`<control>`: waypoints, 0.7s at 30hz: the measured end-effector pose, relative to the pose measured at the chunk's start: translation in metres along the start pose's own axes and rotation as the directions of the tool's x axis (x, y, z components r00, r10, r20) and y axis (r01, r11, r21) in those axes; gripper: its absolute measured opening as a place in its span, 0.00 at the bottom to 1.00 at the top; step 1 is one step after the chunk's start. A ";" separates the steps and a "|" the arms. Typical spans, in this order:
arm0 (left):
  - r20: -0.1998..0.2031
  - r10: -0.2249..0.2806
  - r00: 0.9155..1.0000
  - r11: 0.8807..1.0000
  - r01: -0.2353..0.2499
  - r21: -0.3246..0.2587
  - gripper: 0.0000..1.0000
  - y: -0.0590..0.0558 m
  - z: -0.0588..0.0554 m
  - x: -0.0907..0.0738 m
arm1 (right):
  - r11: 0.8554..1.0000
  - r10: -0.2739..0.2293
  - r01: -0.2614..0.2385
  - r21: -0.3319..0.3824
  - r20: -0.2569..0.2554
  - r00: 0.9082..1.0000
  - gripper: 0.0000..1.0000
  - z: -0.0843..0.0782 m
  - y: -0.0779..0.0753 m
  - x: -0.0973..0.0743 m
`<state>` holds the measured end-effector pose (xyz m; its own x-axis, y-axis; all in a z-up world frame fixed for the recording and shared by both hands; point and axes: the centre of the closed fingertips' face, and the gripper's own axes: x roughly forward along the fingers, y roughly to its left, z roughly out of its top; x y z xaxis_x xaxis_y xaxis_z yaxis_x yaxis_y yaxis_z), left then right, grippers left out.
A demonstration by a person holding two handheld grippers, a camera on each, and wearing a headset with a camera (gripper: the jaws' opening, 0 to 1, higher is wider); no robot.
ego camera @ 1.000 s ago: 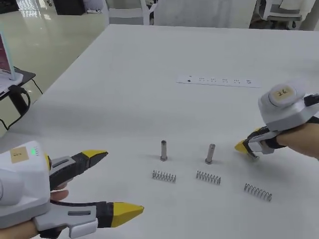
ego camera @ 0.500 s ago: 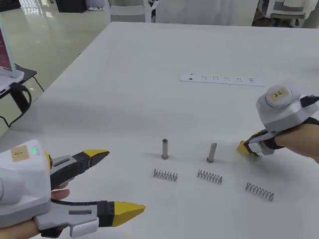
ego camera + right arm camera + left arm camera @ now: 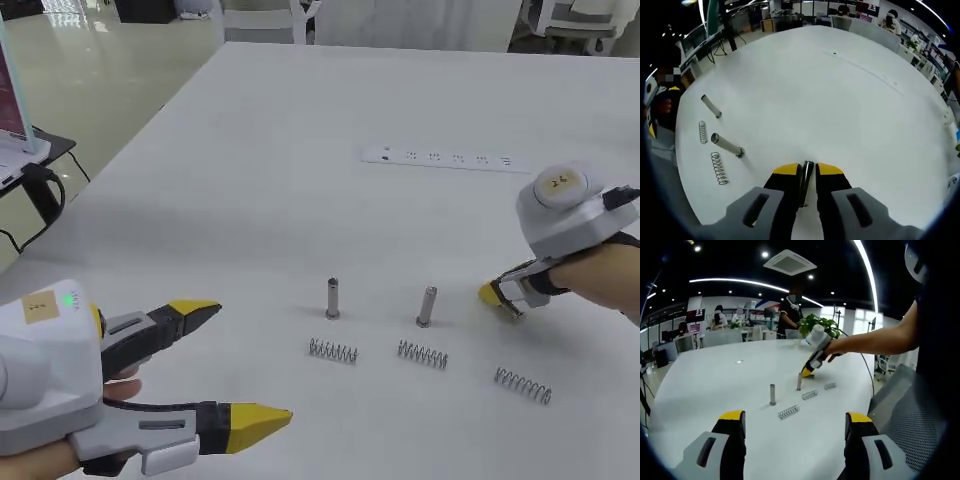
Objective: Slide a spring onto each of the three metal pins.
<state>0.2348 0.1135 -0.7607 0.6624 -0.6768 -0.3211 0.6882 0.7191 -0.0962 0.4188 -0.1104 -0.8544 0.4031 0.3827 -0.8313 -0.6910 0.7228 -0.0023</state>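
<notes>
Little has moved since a second ago: the head view has drifted a touch, which is the camera, and everything on the worktop [image 3: 250, 200] keeps its place, both hands included. Nearest, the left tool [image 3: 252, 362] hovers above the surface with its jaws spread wide and nothing between them. Just beyond it three springs lie flat in a row: the left spring [image 3: 333, 351], the middle spring [image 3: 422, 354] and the right spring [image 3: 522, 385], none of them on a pin. Behind the first two, the left pin [image 3: 332, 298] and the middle pin [image 3: 427, 306] stand upright, each near its spring but apart from it. Farther right, the right tool [image 3: 492, 294] has its tips down at the surface, jaws pressed in and pinching the third pin [image 3: 806, 182], as the right gripper view shows. A power strip [image 3: 445, 158] lies well beyond. As I judge it, no spring is fitted yet, so all three are left to do, and the third pin seems not yet released
</notes>
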 end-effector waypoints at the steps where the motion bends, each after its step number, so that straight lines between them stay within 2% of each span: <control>1: 0.000 0.000 1.000 1.000 0.000 0.001 0.78 0.000 0.000 0.000 | 1.000 0.002 -0.002 0.000 -0.001 1.000 0.09 0.000 0.000 0.000; 12: 0.001 -0.002 1.000 1.000 0.002 -0.003 0.77 -0.001 0.000 0.001 | 1.000 -0.017 0.016 -0.006 -0.050 0.999 0.07 0.001 0.002 0.001; 15: 0.003 -0.002 1.000 1.000 0.002 -0.005 0.77 -0.001 0.000 0.001 | 0.999 -0.024 0.025 0.024 -0.057 0.998 0.06 0.000 0.002 0.000; 21: 0.006 -0.004 1.000 1.000 0.004 -0.006 0.76 -0.001 0.001 0.001 | 0.996 -0.031 0.033 0.083 -0.030 0.999 0.06 -0.001 0.001 -0.001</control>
<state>0.2346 0.1120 -0.7601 0.6617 -0.6803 -0.3151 0.6888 0.7176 -0.1028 0.4171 -0.1104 -0.8542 0.4056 0.3428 -0.8473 -0.6249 0.7806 0.0167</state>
